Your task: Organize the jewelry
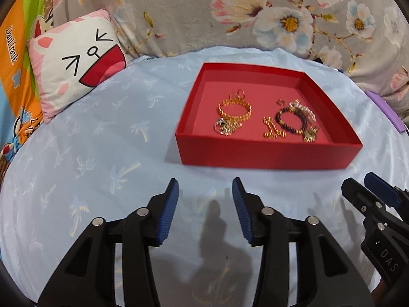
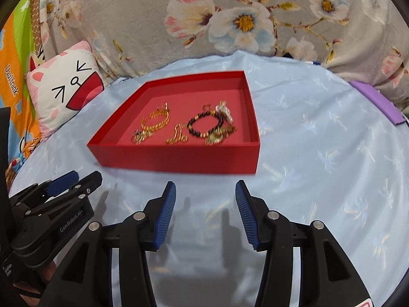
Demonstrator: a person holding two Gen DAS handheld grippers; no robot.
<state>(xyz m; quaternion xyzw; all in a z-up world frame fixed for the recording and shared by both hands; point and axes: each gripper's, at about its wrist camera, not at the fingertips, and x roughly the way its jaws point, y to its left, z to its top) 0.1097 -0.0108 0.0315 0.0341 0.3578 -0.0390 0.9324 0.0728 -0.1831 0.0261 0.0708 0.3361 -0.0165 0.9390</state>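
A shallow red box (image 1: 265,153) stands on the pale blue cloth; it also shows in the right wrist view (image 2: 179,160). Inside lie a gold chain bracelet (image 1: 236,110) (image 2: 158,120), a dark bead bracelet (image 1: 291,119) (image 2: 203,125), small gold pieces (image 1: 273,129) (image 2: 177,135), a ring (image 1: 221,126) and a pendant (image 1: 310,134). My left gripper (image 1: 205,192) is open and empty, short of the box's near wall. My right gripper (image 2: 205,194) is open and empty, also short of the box. Each shows at the edge of the other's view (image 1: 363,186) (image 2: 76,177).
A cat-face cushion (image 1: 79,58) (image 2: 64,87) lies at the far left. A floral grey blanket (image 1: 230,12) rises behind the blue cloth (image 1: 102,153). A purple object (image 1: 386,110) (image 2: 378,102) lies at the right edge. A colourful printed fabric (image 1: 15,58) is at the far left.
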